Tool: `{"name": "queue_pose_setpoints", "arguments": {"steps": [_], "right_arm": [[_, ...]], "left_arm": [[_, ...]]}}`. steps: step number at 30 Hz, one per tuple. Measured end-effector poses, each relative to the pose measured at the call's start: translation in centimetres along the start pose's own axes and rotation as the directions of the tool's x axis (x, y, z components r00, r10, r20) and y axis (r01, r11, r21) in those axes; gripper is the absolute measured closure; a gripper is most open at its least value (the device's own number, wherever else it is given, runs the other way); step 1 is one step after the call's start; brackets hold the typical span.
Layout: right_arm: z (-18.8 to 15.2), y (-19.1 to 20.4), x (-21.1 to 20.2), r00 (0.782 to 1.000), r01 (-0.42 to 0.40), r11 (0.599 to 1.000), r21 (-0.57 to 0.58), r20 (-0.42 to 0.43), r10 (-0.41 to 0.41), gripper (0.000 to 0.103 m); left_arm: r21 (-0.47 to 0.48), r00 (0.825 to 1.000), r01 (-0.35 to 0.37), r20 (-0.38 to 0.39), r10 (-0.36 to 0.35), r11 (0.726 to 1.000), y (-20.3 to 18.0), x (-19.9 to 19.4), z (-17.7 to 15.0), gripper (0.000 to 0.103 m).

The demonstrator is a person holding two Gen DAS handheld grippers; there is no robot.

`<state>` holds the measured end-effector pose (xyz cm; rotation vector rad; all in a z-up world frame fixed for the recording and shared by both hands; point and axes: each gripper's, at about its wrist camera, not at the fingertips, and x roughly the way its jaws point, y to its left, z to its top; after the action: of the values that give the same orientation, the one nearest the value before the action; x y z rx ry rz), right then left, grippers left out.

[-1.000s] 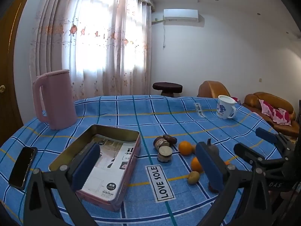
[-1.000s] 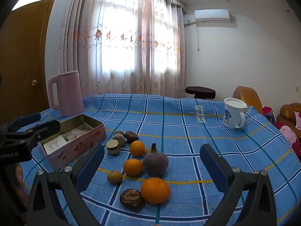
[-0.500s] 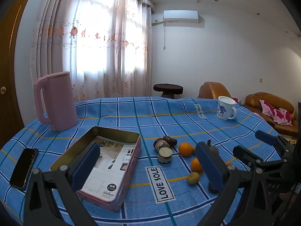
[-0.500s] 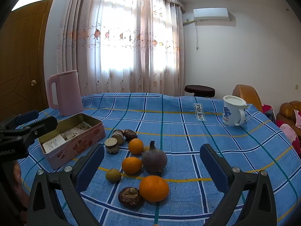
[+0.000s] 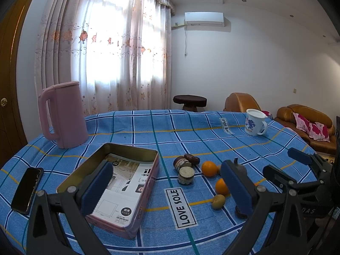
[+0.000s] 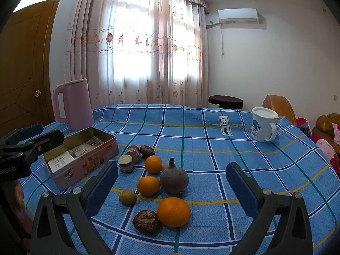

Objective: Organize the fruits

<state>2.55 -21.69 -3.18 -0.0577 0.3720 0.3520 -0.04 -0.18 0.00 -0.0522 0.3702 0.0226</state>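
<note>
Little has shifted over the past second: both grippers have drifted only slightly, so the fruit pile sits a touch higher in the right wrist view, and no fruit has changed place. The left gripper (image 5: pixel 167 189) hangs wide open and empty, its blue ribbed pads framing the near corner of the pink tin box (image 5: pixel 119 182) at lower left. The right gripper (image 6: pixel 172 188) is equally spread, holding nothing — the fruits lie on the cloth between its fingers and just beyond their tips.

Nearest the lower centre of that view rests a glossy large orange (image 6: pixel 173 212), touching a wrinkled brown fruit (image 6: pixel 146 221). Above them sit a small olive-green fruit (image 6: pixel 127 197), a second orange (image 6: pixel 148 185) and a dull purple, stemmed round fruit (image 6: pixel 174 179); a third orange (image 6: pixel 153 164) lies higher. Three small brown cylindrical jars (image 6: pixel 132 157) cluster left of centre, close to the box.

The rectangular metal box stands open, printed paper lining its bottom. All rests on a blue plaid tablecloth (image 6: pixel 212 165) bearing "LOVE SOLE" labels — a matte pink kettle (image 5: pixel 62 114) at left, a white-and-blue mug (image 6: pixel 263 127) at right, a black phone (image 5: pixel 27 189) at the left edge. Sheer embroidered curtains (image 6: pixel 148 48), a wall air conditioner (image 6: pixel 238 16) and brown leather armchairs (image 5: pixel 303 123) fill the room behind.
</note>
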Motion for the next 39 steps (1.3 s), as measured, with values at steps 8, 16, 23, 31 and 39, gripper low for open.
{"name": "queue_pose_setpoints", "arguments": {"steps": [8, 16, 23, 31, 39], "right_arm": [[-0.1, 0.0, 0.0, 1.0, -0.002, 1.0, 0.0, -0.003, 0.002, 0.001], [-0.1, 0.0, 0.1, 1.0, -0.003, 1.0, 0.0, -0.004, 0.003, 0.001], [-0.3, 0.1, 0.2, 1.0, -0.004, 1.0, -0.001, -0.009, 0.004, 0.001], [-0.6, 0.0, 0.4, 1.0, -0.005, 1.0, -0.001, -0.02, 0.005, 0.001], [-1.5, -0.8, 0.8, 0.997, -0.041, 0.999, 0.001, -0.062, 0.04, 0.001]], "left_arm": [[0.0, 1.0, 0.002, -0.001, -0.002, 1.0, 0.0, 0.0, 0.0, 0.0], [-0.001, 1.0, 0.001, -0.001, -0.001, 1.0, -0.1, 0.0, 0.0, 0.0], [0.001, 1.0, 0.001, -0.003, -0.001, 1.0, -0.2, 0.0, 0.0, 0.0], [0.005, 1.0, 0.003, -0.015, -0.003, 1.0, -0.5, 0.6, -0.4, 0.0], [0.009, 0.999, 0.014, -0.046, -0.014, 1.0, -1.1, 1.9, -1.8, 0.0]]}}
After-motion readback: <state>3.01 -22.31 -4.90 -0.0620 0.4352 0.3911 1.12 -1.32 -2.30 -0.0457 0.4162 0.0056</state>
